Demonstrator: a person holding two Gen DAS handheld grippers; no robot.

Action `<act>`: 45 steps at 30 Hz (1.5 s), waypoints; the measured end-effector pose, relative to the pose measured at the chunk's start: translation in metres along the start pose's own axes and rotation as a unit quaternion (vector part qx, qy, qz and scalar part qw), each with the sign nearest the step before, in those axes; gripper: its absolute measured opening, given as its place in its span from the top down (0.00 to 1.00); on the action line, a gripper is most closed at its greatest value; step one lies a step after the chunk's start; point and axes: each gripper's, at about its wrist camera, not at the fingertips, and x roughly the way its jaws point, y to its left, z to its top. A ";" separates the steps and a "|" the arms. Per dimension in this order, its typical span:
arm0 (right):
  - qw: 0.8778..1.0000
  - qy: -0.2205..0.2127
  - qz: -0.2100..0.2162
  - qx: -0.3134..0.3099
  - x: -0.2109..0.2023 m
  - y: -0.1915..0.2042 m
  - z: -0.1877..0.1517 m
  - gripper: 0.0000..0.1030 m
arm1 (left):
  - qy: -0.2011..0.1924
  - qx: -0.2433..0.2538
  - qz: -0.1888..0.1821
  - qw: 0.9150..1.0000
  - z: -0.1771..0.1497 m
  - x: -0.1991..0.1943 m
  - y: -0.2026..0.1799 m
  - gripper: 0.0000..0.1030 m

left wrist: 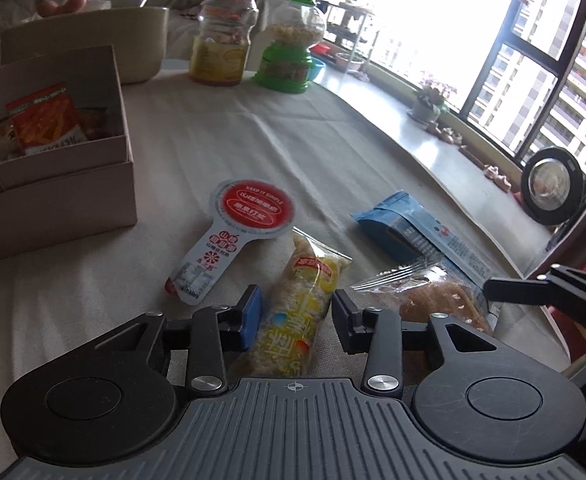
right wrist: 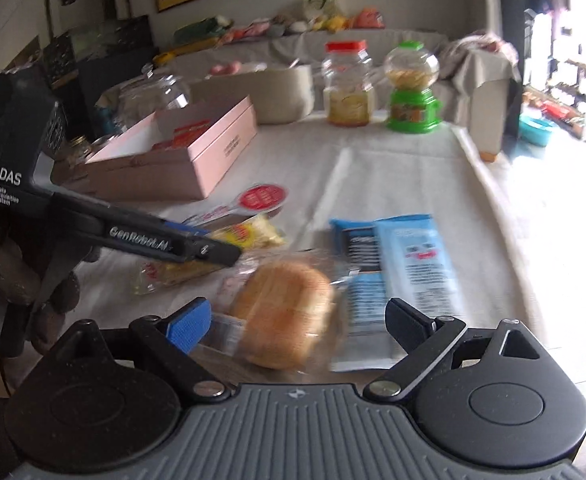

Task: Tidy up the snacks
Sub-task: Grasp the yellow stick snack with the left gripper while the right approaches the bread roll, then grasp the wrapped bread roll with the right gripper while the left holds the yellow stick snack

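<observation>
A yellow rice-snack bar (left wrist: 293, 312) in clear wrap lies on the tablecloth between the jaws of my left gripper (left wrist: 297, 316). The blue pad sits right at its side and the other pad stands a little off, so the gripper is open. A wrapped bread bun (right wrist: 285, 312) lies between the wide-open jaws of my right gripper (right wrist: 299, 322), untouched. A blue packet (right wrist: 405, 264) lies beside the bun. A red-and-white paddle-shaped packet (left wrist: 237, 236) lies further out. The pink box (left wrist: 53, 184) at the left holds an orange packet (left wrist: 47, 120).
At the table's far end stand a red-lidded jar (left wrist: 223, 36), a green candy dispenser (left wrist: 289, 48) and a beige tub (left wrist: 133, 40). A glass jar (right wrist: 153, 96) stands behind the box. A gloved hand (right wrist: 13, 280) holds the left gripper. The table's edge runs along the right.
</observation>
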 end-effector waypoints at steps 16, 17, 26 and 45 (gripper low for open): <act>0.999 0.050 0.010 -0.005 0.019 0.010 -0.006 0.03 | 0.006 -0.006 0.013 1.000 -0.049 -0.054 0.000 0.66; 0.999 0.053 0.011 -0.004 0.020 0.010 -0.006 0.00 | 0.006 -0.013 0.014 1.000 -0.050 -0.056 0.001 0.66; 0.996 0.077 -0.004 -0.038 0.024 0.025 0.002 0.01 | -0.022 0.018 0.051 0.998 -0.067 -0.062 -0.015 0.65; 0.994 0.107 0.013 -0.035 0.012 0.031 0.029 0.47 | -0.023 -0.047 0.025 0.998 -0.069 -0.082 -0.010 0.68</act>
